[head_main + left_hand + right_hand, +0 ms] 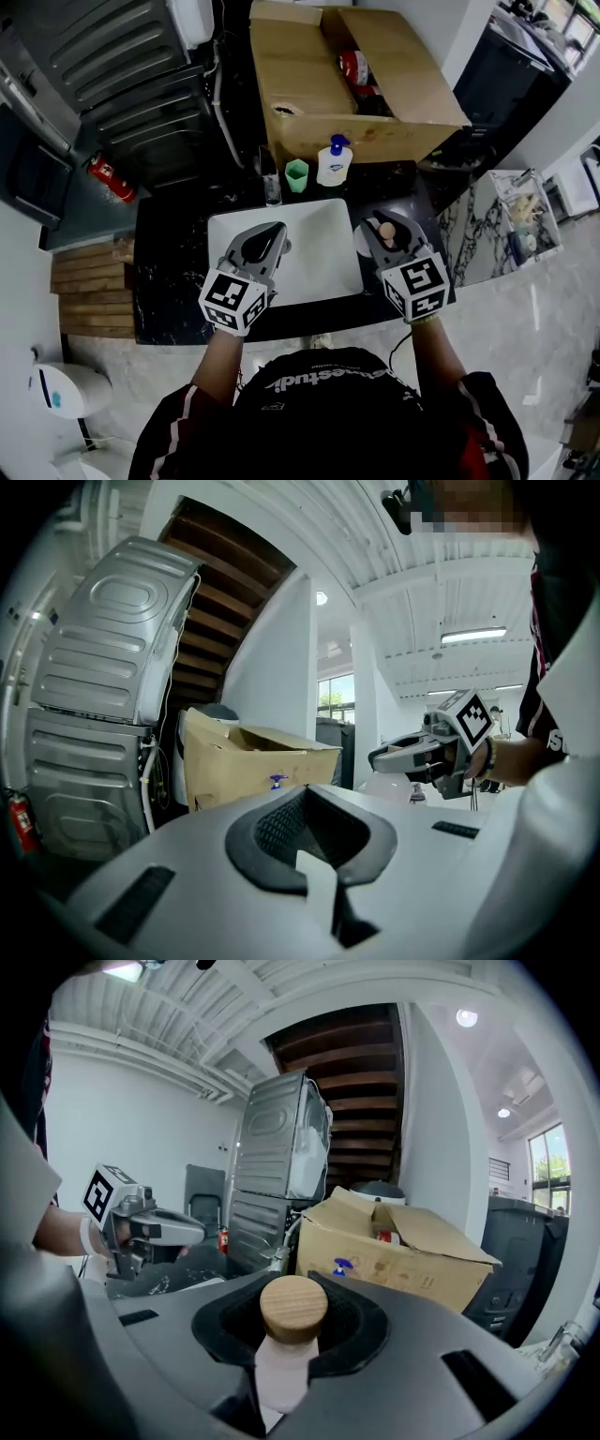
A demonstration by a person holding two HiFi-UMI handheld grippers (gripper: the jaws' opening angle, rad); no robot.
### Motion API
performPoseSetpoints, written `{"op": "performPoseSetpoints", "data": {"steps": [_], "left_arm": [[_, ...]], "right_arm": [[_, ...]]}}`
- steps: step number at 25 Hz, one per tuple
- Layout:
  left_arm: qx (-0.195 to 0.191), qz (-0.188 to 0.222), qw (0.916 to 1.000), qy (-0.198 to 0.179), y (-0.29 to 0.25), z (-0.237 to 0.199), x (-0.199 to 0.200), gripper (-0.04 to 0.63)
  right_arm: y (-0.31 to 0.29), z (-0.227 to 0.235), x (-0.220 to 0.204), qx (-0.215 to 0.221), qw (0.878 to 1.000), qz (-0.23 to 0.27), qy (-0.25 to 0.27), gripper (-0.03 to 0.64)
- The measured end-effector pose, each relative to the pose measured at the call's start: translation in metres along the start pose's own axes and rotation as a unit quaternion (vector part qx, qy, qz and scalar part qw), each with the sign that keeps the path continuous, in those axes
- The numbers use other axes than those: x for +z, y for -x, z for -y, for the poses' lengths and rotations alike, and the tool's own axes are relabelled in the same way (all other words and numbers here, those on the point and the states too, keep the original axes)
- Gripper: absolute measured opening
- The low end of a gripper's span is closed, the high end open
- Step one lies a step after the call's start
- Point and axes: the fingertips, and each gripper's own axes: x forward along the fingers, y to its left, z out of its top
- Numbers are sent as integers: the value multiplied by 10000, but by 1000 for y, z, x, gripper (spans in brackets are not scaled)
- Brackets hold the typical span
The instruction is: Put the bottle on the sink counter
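No word can be read for certain. White lettering crosses the person's dark shirt (323, 380), upside down and too blurred to spell out. The cardboard box (403, 1265) carries small printed handling symbols on its side. The pump bottle (334, 165) wears a blue label, illegible. The marker cubes (234, 300) show only black-and-white square patterns.

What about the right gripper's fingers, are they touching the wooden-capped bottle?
Touching. The right gripper view shows the right gripper shut on the bottle, fingers pressing its pale neck below the wooden cap.
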Motion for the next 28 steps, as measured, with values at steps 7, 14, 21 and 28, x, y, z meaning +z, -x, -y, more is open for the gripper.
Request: {"op": "performPoseSetpoints", "data": {"steps": [7, 14, 21, 28], "left_arm": [[84, -178, 9998, -20, -74, -25, -14, 15], [293, -220, 9993, 122, -125, -53, -33, 14], [356, -354, 9986, 169, -157, -66, -61, 14], [455, -173, 9988, 80, -161, -77, -68, 14]], "right_arm": [[-67, 74, -25, -26, 9997, -221, -17, 123], [-132, 120, -58, -12, 9993, -351, -138, 123], [-196, 152, -101, 12, 9985, -536, -105, 123], [-240, 173, -144, 15, 9968, -763, -243, 123]]}}
